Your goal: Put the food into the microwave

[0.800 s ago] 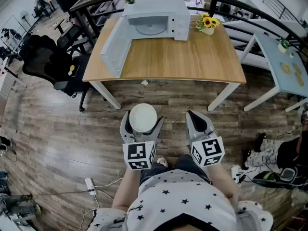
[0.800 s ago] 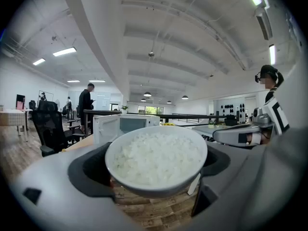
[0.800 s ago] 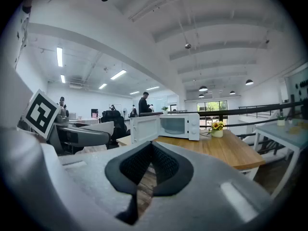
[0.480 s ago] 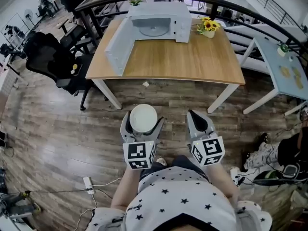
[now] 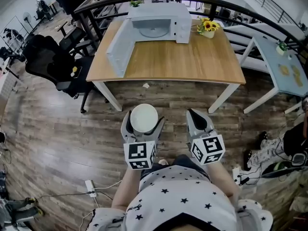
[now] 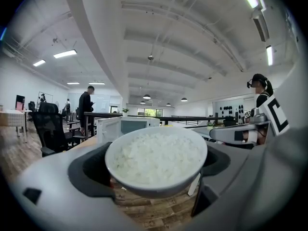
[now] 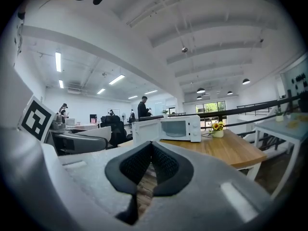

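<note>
Carrying step: the left gripper (image 5: 143,120), jaws wide, clamps the rice bowl (image 6: 156,158) well short of the table (image 5: 192,61), the right gripper (image 5: 195,115) closed and empty; next, a level approach into the seemingly open microwave (image 5: 156,23).

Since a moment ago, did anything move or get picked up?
Nothing really changed. The left gripper still holds the bowl of rice, the right gripper is still shut and empty, and the microwave still stands open on the table.
</note>
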`<action>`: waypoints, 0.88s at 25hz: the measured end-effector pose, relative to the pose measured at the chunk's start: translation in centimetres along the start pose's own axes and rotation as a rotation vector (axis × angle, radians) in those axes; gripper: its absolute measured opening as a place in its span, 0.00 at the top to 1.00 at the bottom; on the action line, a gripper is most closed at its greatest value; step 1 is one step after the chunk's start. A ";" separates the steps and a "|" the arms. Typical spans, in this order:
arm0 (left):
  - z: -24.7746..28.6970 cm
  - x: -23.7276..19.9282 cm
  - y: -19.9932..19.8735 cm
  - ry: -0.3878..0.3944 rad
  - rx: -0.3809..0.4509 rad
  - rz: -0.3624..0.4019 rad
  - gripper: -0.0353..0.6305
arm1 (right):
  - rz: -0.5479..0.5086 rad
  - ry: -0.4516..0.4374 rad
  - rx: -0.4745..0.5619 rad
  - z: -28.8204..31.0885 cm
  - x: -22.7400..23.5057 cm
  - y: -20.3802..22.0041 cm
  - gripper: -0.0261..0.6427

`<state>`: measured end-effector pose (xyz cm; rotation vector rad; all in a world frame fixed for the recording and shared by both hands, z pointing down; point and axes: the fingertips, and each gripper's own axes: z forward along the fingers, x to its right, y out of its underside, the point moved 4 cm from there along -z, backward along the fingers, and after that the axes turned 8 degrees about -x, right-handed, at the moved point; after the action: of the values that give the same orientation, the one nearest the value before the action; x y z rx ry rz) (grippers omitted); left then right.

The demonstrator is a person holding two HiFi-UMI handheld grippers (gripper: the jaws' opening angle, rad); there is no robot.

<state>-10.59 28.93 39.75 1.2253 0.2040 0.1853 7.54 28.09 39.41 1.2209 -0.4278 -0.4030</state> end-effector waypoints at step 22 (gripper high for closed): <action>2.8 -3.2 -0.2 -0.005 -0.004 -0.007 0.18 | 0.000 -0.012 0.003 4.0 0.3 -0.4 0.95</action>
<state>-12.92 25.51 40.64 1.2204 0.2034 0.1770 5.65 24.61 40.17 1.2215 -0.4386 -0.4100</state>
